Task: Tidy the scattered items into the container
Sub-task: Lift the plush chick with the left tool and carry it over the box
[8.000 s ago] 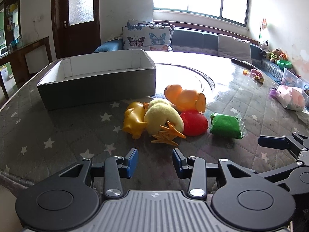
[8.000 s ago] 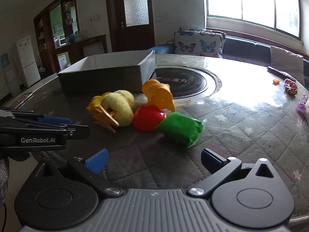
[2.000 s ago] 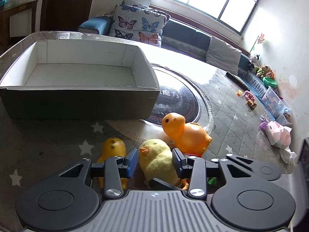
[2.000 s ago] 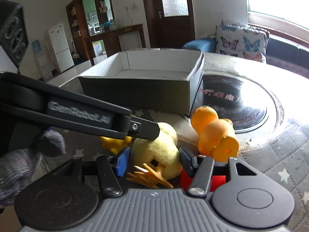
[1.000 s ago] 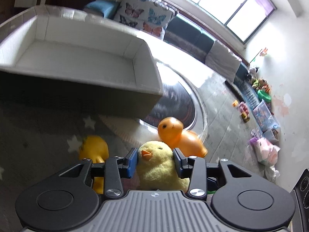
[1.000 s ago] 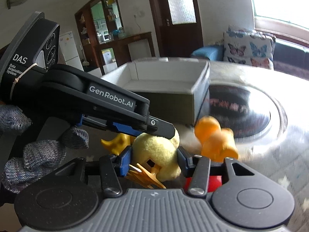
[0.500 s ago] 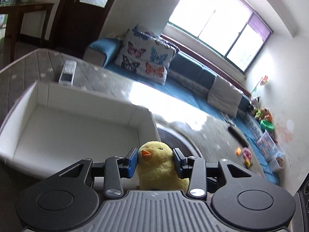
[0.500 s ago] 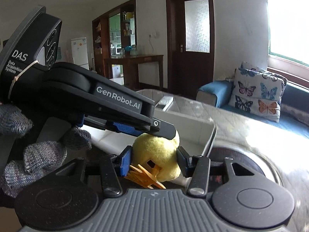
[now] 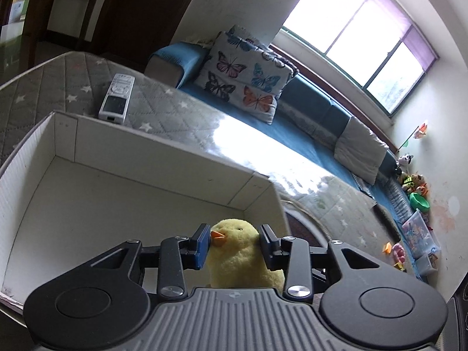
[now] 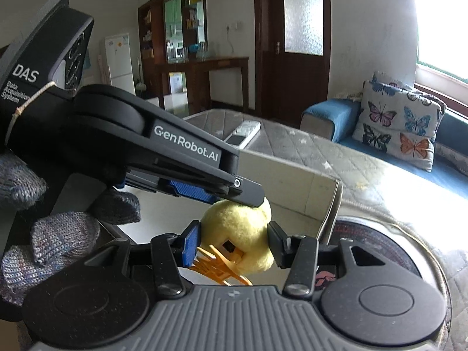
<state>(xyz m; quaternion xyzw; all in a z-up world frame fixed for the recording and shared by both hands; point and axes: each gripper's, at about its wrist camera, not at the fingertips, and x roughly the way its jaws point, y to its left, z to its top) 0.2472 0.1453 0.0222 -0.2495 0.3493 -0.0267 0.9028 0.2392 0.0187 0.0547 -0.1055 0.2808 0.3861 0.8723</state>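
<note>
Left tongs [image 9: 234, 244], closing, and right tongs [image 10: 232, 247] both clamp plush chick [image 9: 242, 259] above white box [image 9: 122, 201].

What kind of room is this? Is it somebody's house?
Most likely a home's living room. A blue sofa with a butterfly cushion runs under a big window, and a white fridge stands in a room beyond.

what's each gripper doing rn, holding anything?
Left gripper: jaws closing on the yellow plush chick, over the box.
Right gripper: shut on the same chick, lower down by its feet.
</note>
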